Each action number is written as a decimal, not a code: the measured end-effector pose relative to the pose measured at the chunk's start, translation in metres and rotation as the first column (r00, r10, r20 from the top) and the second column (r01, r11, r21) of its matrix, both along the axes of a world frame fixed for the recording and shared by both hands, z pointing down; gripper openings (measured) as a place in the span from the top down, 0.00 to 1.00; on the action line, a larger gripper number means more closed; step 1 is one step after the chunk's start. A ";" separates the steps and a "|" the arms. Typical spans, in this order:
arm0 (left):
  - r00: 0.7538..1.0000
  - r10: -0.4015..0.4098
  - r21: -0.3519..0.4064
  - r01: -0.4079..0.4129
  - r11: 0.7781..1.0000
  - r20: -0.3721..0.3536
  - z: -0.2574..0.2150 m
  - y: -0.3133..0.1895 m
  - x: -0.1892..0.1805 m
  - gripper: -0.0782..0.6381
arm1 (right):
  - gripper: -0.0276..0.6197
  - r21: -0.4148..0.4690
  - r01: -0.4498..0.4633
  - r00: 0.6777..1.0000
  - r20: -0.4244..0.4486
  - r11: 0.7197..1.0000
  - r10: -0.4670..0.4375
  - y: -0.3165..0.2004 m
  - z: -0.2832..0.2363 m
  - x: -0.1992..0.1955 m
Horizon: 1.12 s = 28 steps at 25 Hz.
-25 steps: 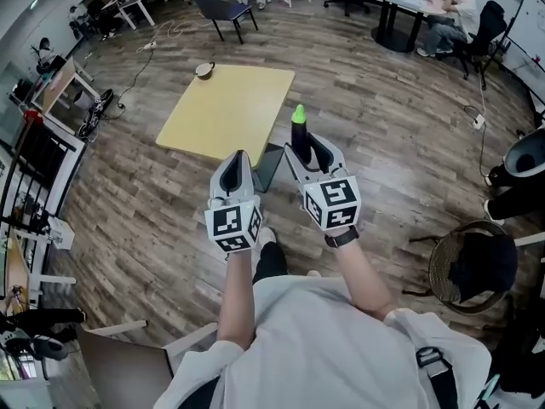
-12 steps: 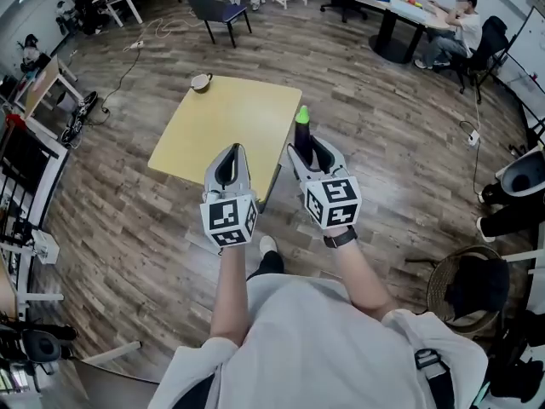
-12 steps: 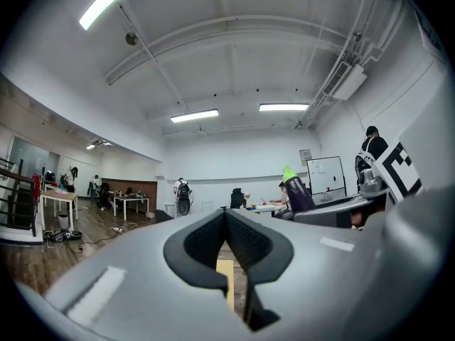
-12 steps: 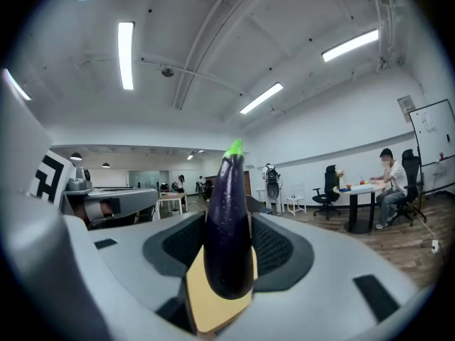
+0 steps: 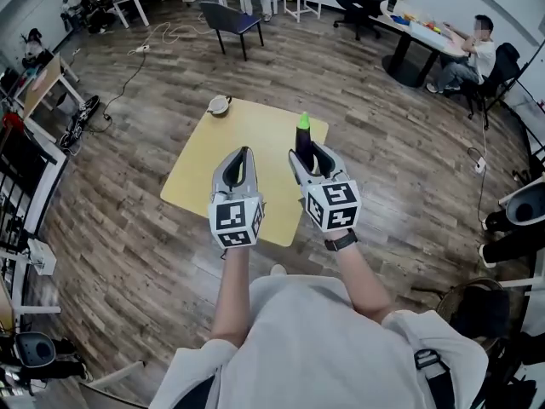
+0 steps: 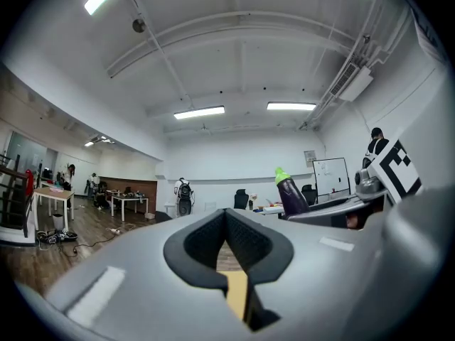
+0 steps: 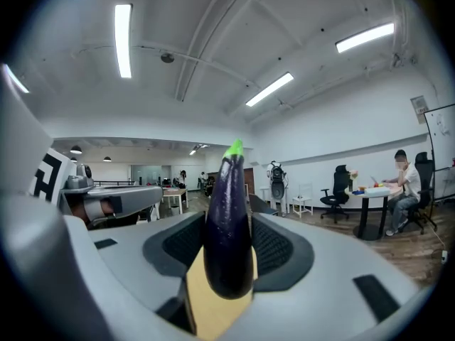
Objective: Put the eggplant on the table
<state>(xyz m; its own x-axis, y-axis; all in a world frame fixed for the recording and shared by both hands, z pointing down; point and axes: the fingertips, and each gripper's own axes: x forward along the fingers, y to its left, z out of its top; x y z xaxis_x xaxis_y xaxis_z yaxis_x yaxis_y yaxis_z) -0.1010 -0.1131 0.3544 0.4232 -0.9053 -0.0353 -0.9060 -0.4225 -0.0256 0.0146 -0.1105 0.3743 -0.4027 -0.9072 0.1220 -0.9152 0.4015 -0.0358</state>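
A dark purple eggplant (image 5: 302,135) with a green cap stands upright between the jaws of my right gripper (image 5: 305,150), which is shut on its lower half. In the right gripper view the eggplant (image 7: 229,226) fills the gap of the right gripper (image 7: 227,217), with the yellow table (image 7: 206,307) below. In the head view both grippers hover over the near half of the table (image 5: 204,173). My left gripper (image 5: 246,152) is beside the right one, shut and holding nothing. The left gripper view shows its jaw tips (image 6: 226,213) together and the eggplant (image 6: 290,194) off to the right.
A small bowl (image 5: 220,104) sits at the table's far left corner. A dark chair (image 5: 230,17) stands beyond the table, with cables (image 5: 162,34) on the wooden floor. A person (image 5: 475,54) sits at a desk far right. A round basket (image 5: 477,301) is lower right.
The table has come closer. Both grippers, earlier short of its near edge, now hang over its near half. The eggplant stays upright in the right gripper.
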 end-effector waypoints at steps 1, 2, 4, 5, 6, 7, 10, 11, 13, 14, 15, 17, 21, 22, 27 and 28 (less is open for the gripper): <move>1.000 0.000 0.000 0.000 1.000 -0.002 0.002 -0.011 -0.007 0.88 | 0.65 0.002 0.006 1.000 -0.010 1.000 -0.006 -0.011 0.001 -0.008; 1.000 -0.001 -0.004 0.001 1.000 -0.005 0.004 -0.021 -0.013 0.88 | 0.65 0.000 0.010 1.000 -0.022 1.000 -0.010 -0.021 0.004 -0.016; 1.000 -0.001 -0.024 0.000 1.000 -0.015 0.012 -0.040 -0.021 0.88 | 0.65 -0.022 0.014 0.999 -0.037 1.000 -0.015 -0.037 0.014 -0.026; 1.000 0.002 -0.038 -0.003 0.999 -0.019 0.018 -0.049 -0.024 0.88 | 0.65 -0.038 0.014 0.999 -0.040 0.999 -0.015 -0.046 0.019 -0.028; 1.000 0.005 -0.053 -0.006 0.999 -0.021 0.024 -0.058 -0.024 0.88 | 0.65 -0.054 0.012 0.999 -0.043 0.998 -0.015 -0.054 0.025 -0.029; 1.000 0.008 -0.068 -0.010 0.998 -0.024 0.030 -0.067 -0.024 0.88 | 0.65 -0.069 0.011 0.999 -0.049 0.998 -0.014 -0.062 0.030 -0.029; 0.999 0.009 -0.107 -0.013 0.994 -0.035 0.046 -0.090 -0.020 0.88 | 0.65 -0.107 0.010 0.998 -0.067 0.994 -0.018 -0.082 0.045 -0.025; 0.999 0.010 -0.114 -0.015 0.993 -0.037 0.050 -0.096 -0.019 0.88 | 0.65 -0.115 0.012 0.998 -0.068 0.993 -0.020 -0.089 0.049 -0.023; 0.999 0.013 -0.122 -0.017 0.992 -0.038 0.058 -0.111 -0.016 0.88 | 0.65 -0.126 0.016 0.998 -0.066 0.992 -0.025 -0.105 0.056 -0.021; 0.999 0.011 -0.127 -0.016 0.992 -0.038 0.062 -0.120 -0.015 0.88 | 0.65 -0.133 0.021 0.997 -0.065 0.991 -0.030 -0.115 0.060 -0.021; 0.999 0.005 -0.134 -0.010 0.991 -0.039 0.067 -0.130 -0.015 0.88 | 0.65 -0.142 0.027 0.997 -0.066 0.989 -0.037 -0.126 0.065 -0.021; 0.999 -0.013 -0.162 0.007 0.987 -0.038 0.079 -0.149 -0.015 0.88 | 0.65 -0.168 0.042 0.996 -0.070 0.985 -0.054 -0.149 0.076 -0.021; 0.999 -0.027 -0.215 0.022 0.976 -0.024 0.105 -0.181 -0.013 0.88 | 0.65 -0.217 0.055 0.995 -0.074 0.975 -0.072 -0.187 0.100 -0.019; 0.999 -0.030 -0.225 0.025 0.974 -0.021 0.111 -0.189 -0.012 0.88 | 0.65 -0.230 0.059 0.994 -0.074 0.971 -0.078 -0.195 0.106 -0.018; 0.999 -0.045 -0.285 0.038 0.958 -0.016 0.141 -0.221 -0.008 0.88 | 0.65 -0.308 0.083 0.992 -0.067 0.948 -0.109 -0.228 0.141 -0.014; 0.999 -0.045 -0.299 0.039 0.953 -0.015 0.147 -0.227 -0.007 0.88 | 0.65 -0.326 0.088 0.991 -0.064 0.941 -0.115 -0.234 0.148 -0.014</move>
<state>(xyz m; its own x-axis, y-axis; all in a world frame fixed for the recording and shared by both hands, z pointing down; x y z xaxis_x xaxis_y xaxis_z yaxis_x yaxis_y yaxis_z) -0.1082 -0.3399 0.5019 0.3868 -0.8928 0.2310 -0.9220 -0.3696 0.1152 0.0007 -0.3445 0.5227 -0.4667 -0.7692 0.4364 -0.8756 0.4714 -0.1055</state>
